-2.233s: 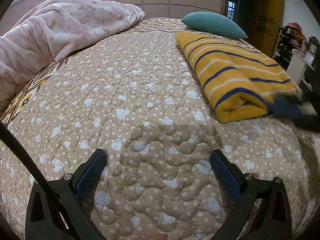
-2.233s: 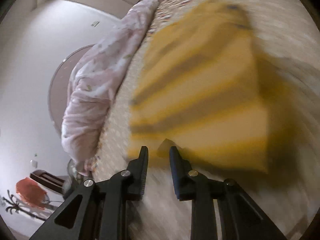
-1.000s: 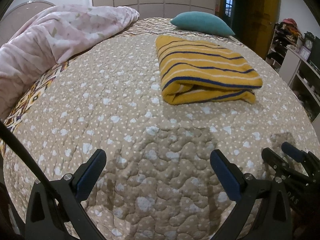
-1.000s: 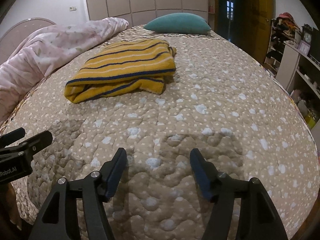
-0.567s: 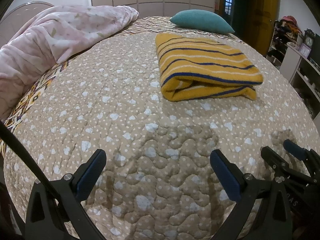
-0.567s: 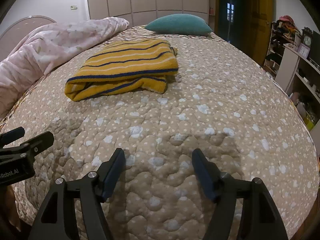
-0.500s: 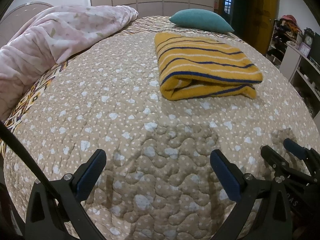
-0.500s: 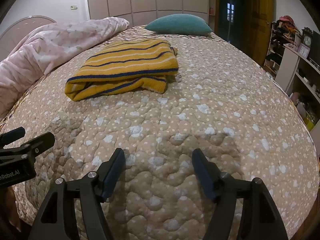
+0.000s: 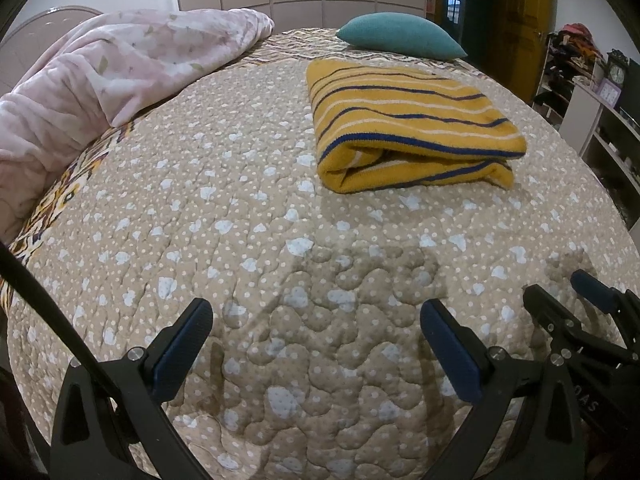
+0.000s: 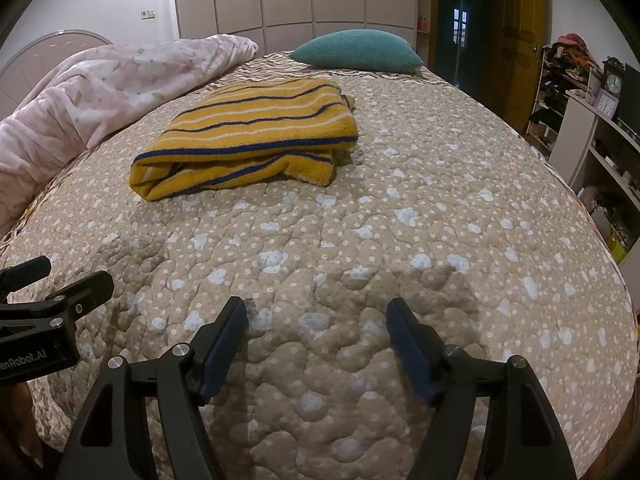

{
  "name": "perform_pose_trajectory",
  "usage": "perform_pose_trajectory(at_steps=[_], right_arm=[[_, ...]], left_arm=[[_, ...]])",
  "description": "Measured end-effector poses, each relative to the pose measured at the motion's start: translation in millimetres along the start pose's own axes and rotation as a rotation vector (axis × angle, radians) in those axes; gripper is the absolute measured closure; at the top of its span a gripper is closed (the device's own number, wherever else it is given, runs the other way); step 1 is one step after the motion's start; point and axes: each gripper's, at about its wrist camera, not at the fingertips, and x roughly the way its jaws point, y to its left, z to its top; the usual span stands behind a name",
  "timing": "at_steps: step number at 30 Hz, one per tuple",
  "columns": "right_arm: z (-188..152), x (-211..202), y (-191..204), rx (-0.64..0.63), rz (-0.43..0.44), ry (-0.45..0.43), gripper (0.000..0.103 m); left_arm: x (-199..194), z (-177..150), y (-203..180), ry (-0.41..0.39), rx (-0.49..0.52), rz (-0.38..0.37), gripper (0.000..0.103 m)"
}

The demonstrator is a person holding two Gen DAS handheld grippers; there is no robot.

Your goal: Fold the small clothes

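A yellow garment with blue and white stripes (image 9: 408, 132) lies folded in a flat block on the quilted bed, also seen in the right wrist view (image 10: 252, 136). My left gripper (image 9: 316, 332) is open and empty, low over the quilt well short of the garment. My right gripper (image 10: 318, 332) is open and empty, also near the bed's front edge. The right gripper shows at the right edge of the left wrist view (image 9: 576, 312). The left gripper shows at the left edge of the right wrist view (image 10: 56, 292).
The beige dotted quilt (image 9: 240, 208) covers the bed. A pink floral duvet (image 9: 112, 72) is bunched along the left. A teal pillow (image 9: 400, 40) lies behind the garment. Shelves with clutter (image 10: 592, 128) and a wooden door stand at the right.
Over two seconds the right gripper let go of the garment, opened and drew back to the front edge. In the last half second nothing has visibly moved.
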Motion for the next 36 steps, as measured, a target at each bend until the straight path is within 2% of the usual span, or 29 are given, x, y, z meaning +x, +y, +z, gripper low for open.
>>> perform_pose_trajectory(at_steps=[11,36], right_arm=[[0.3,0.5,-0.7,0.0,0.0,-0.002,0.025],[5.1,1.9,3.2,-0.006,-0.009,-0.013,0.025]], left_arm=[[-0.2,-1.3,0.6,-0.016,0.003,0.015,0.0],[-0.8,-0.8,-1.6,-0.017,0.009,-0.007,0.0]])
